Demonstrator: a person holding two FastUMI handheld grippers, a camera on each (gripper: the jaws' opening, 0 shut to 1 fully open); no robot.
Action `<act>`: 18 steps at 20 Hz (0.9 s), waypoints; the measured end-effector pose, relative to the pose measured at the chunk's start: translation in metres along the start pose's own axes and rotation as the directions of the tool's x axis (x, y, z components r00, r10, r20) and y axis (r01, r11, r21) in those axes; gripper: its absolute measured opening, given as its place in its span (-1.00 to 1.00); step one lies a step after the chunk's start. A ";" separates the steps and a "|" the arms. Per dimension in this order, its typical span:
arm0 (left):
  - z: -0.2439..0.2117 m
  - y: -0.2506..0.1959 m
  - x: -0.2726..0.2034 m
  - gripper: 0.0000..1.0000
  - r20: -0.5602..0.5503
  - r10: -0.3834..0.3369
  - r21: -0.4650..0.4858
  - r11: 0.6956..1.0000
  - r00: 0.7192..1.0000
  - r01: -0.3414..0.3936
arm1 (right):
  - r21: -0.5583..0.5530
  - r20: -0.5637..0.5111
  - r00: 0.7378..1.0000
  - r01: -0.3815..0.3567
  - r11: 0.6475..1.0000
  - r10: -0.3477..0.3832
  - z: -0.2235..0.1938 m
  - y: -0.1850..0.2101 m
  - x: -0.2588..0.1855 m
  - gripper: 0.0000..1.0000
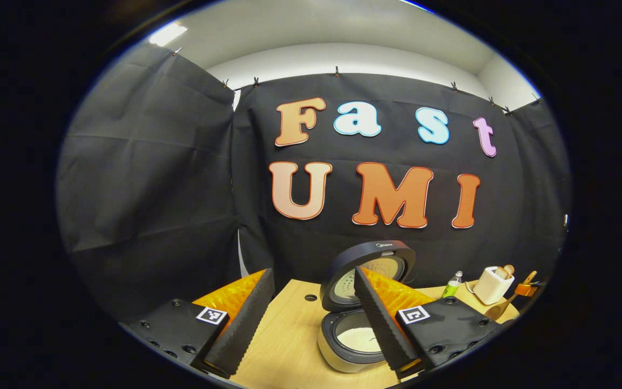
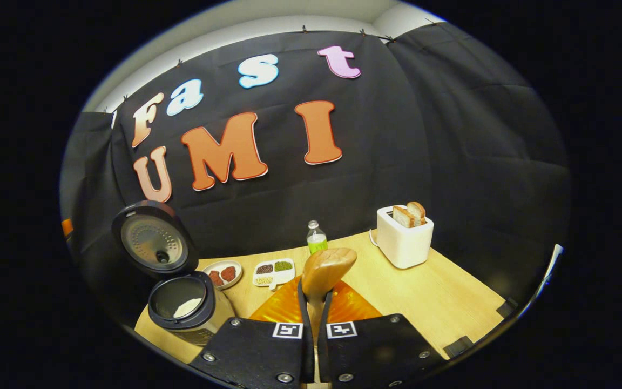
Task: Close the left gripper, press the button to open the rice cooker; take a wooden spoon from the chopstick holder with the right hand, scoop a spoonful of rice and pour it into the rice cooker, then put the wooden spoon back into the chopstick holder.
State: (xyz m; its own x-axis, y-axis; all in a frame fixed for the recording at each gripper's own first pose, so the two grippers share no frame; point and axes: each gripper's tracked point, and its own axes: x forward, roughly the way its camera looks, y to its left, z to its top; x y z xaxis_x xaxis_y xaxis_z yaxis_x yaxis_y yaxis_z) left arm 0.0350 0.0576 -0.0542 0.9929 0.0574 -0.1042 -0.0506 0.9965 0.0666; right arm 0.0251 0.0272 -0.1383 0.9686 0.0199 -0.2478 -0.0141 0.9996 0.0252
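Note:
The rice cooker (image 1: 351, 346) stands on the wooden table with its lid (image 1: 370, 267) swung up and white rice in the pot (image 2: 187, 308). My left gripper (image 1: 313, 273) is open above the near side of the table, its right finger in front of the cooker. My right gripper (image 2: 315, 294) is shut on the handle of a wooden spoon (image 2: 326, 270), whose bowl points forward over the middle of the table, to the right of the cooker. In the left gripper view the spoon (image 1: 497, 310) shows far right beside the toaster. Whether rice lies in the spoon is hidden.
A white toaster (image 2: 404, 243) with two bread slices stands at the back right. A green bottle (image 2: 316, 237), a round plate (image 2: 223, 273) of reddish food and a divided dish (image 2: 273, 272) of grains sit along the back. The table edge (image 2: 473, 335) runs near right.

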 end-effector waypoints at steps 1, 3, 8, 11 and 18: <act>-0.001 0.002 -0.001 0.97 -0.001 -0.011 0.001 1.000 1.000 0.011 | -0.015 -0.002 1.000 -0.003 1.000 0.003 -0.006 0.009 -0.007 -0.96; -0.001 0.008 -0.002 0.94 0.000 -0.027 0.007 1.000 1.000 0.027 | -0.032 -0.015 1.000 -0.002 0.999 0.001 -0.021 0.020 -0.014 -0.96; -0.001 0.018 -0.005 1.00 0.000 -0.057 0.005 0.998 0.998 0.057 | -0.067 -0.068 0.997 0.031 0.997 -0.036 -0.062 0.033 -0.023 -0.96; -0.005 0.020 -0.009 1.00 -0.006 -0.070 -0.019 0.997 0.998 0.069 | -0.079 -0.098 0.992 0.073 0.994 -0.080 -0.086 0.032 -0.021 -0.96; -0.009 0.025 -0.018 1.00 -0.023 -0.081 0.004 0.997 0.996 0.081 | -0.205 -0.084 0.979 0.163 0.965 -0.183 -0.133 0.035 -0.001 -0.96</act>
State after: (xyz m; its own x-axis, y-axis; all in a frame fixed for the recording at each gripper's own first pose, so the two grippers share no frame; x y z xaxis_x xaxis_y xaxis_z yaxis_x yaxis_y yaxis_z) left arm 0.0147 0.0817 -0.0593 0.9910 -0.0217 -0.1318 0.0301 0.9976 0.0621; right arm -0.0095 0.0653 -0.2663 0.9304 -0.1620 -0.3288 0.0934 0.9722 -0.2146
